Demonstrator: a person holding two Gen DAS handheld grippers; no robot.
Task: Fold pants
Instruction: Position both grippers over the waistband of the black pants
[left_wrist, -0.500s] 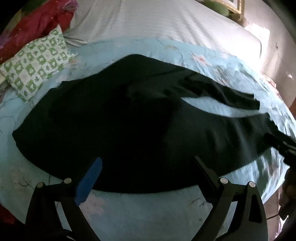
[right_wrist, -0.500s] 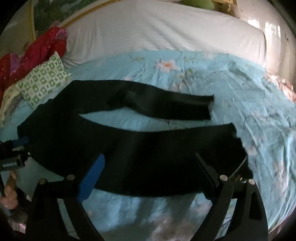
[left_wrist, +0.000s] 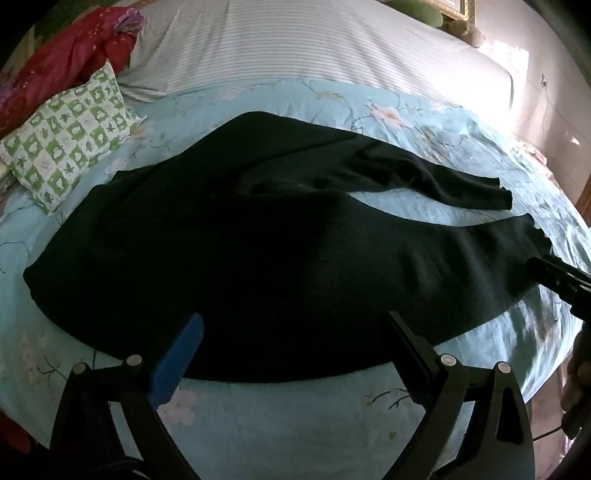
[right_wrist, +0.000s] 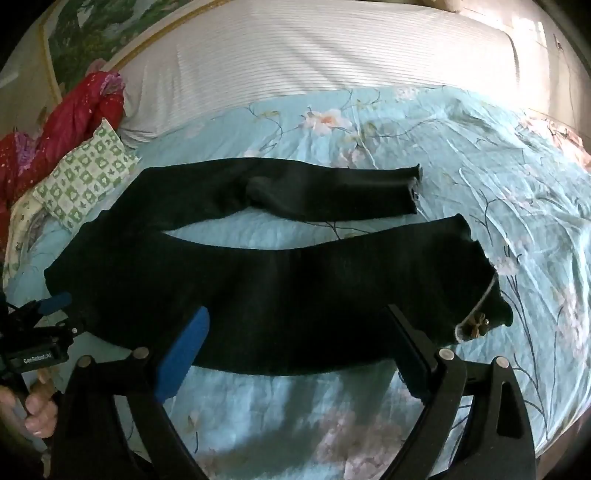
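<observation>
Black pants (left_wrist: 229, 258) lie spread flat on a light blue floral bedspread (left_wrist: 288, 417), waist to the left, two legs parted to the right. In the right wrist view the pants (right_wrist: 280, 291) show both legs and a small ornament at the near hem. My left gripper (left_wrist: 295, 332) is open and empty, just above the near edge of the waist part. My right gripper (right_wrist: 299, 325) is open and empty, over the near leg. The right gripper also shows in the left wrist view (left_wrist: 557, 277) by the near leg's hem. The left gripper shows in the right wrist view (right_wrist: 48, 306) by the waist.
A green and white checked pillow (left_wrist: 70, 144) lies left of the pants. A red quilt (left_wrist: 59, 62) is bunched at the far left. A white striped sheet (left_wrist: 314, 40) covers the far part of the bed. The bed's near edge runs below both grippers.
Both grippers have shifted slightly over the pants; both stay open. The pants have not moved.
</observation>
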